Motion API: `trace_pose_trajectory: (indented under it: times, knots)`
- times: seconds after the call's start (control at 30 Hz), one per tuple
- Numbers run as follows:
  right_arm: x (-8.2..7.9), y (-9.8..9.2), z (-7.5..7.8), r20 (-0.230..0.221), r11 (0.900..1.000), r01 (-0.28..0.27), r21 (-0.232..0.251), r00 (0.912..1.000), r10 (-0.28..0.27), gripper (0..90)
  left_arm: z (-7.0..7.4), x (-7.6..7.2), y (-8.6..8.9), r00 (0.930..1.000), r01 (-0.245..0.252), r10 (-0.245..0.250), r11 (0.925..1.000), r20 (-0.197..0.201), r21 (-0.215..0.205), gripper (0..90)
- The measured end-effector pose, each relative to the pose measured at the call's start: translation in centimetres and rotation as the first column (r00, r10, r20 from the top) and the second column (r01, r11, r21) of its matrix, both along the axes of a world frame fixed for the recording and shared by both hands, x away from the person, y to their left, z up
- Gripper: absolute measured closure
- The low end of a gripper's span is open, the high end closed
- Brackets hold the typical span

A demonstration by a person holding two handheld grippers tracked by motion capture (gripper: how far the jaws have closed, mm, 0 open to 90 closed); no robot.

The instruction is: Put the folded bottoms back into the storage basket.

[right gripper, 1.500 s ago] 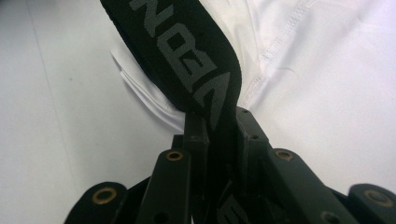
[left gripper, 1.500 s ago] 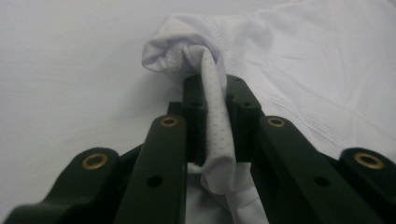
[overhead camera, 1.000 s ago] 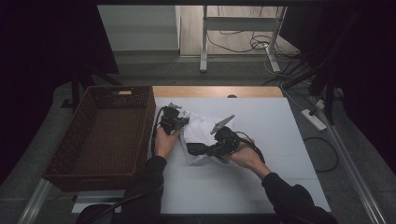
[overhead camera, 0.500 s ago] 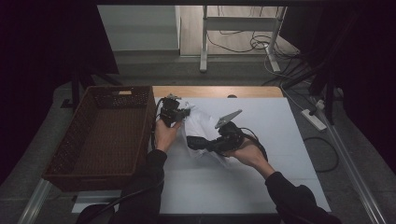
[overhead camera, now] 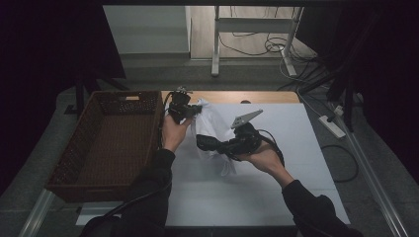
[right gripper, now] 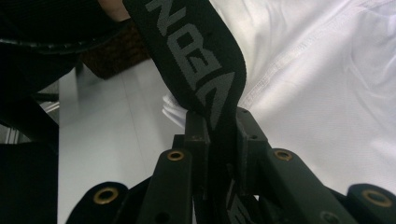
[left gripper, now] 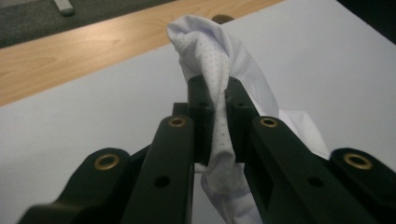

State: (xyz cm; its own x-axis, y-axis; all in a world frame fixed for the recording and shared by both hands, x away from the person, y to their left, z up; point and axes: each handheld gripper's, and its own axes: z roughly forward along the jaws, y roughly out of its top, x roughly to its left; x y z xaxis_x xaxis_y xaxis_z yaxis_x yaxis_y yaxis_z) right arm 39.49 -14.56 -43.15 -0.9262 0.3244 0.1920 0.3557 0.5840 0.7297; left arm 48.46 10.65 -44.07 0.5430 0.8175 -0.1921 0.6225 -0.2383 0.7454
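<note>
**White garment held up between two grippers beside the basket**

We have the white garment [overhead camera: 213,129] lifted off the white table [overhead camera: 306,148], stretched between both tools near the table's far left part, just right of the wicker basket [overhead camera: 106,143]. Our left gripper [overhead camera: 190,111] holds the farther, higher end: in the left gripper view its jaws are nearly closed on a twisted bunch of the cloth [left gripper: 212,79], pinching it between the pads with only the fabric's thickness keeping them apart. Our right gripper [overhead camera: 203,142] sits nearer and lower, and in the right gripper view its jaws are closed on the black elastic waistband [right gripper: 196,60], which runs up and away from the pads.

We judge that holding two separate points lets the cloth hang open instead of crumpling, which would suit either folding it or carrying it across to the basket on the left.

The fabric looks thin and soft, with a fine dotted mesh weave where it is bunched and a stitched seam across the smoother panel [right gripper: 327,70]. The waistband is a flat, woven strip printed with grey lettering. The basket is dark brown, rectangular and open-weave; a strip of pale wood [left gripper: 70,60] shows along the table's far edge.
</note>
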Motion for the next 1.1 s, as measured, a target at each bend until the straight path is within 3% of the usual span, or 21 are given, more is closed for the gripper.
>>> trace_pose_trajectory:
  times: [0.43, 0.63, 1.1]
  knots:
    - [0.0, 1.1, 1.9, 0.019, 0.998, -0.006, 0.069, 0.9998, 0.005, 78.8, 3.1, 0.0, 1.6, 0.9998, -0.020, 0.020, 0.9998, 0.003, 0.002, 83.4]
    - [0.0, 2.1, 2.6, 0.033, 0.996, -0.014, 0.090, 0.9994, 0.011, 78.8, 4.5, 0.0, 3.1, 0.9998, -0.019, 0.019, 0.9998, 0.001, 0.004, 83.4]
    - [0.1, 6.0, 3.9, 0.048, 0.987, -0.059, 0.147, 0.9975, 0.053, 78.8, 6.9, -0.8, 7.4, 0.9981, -0.049, 0.049, 0.9988, 0.037, -0.001, 83.3]
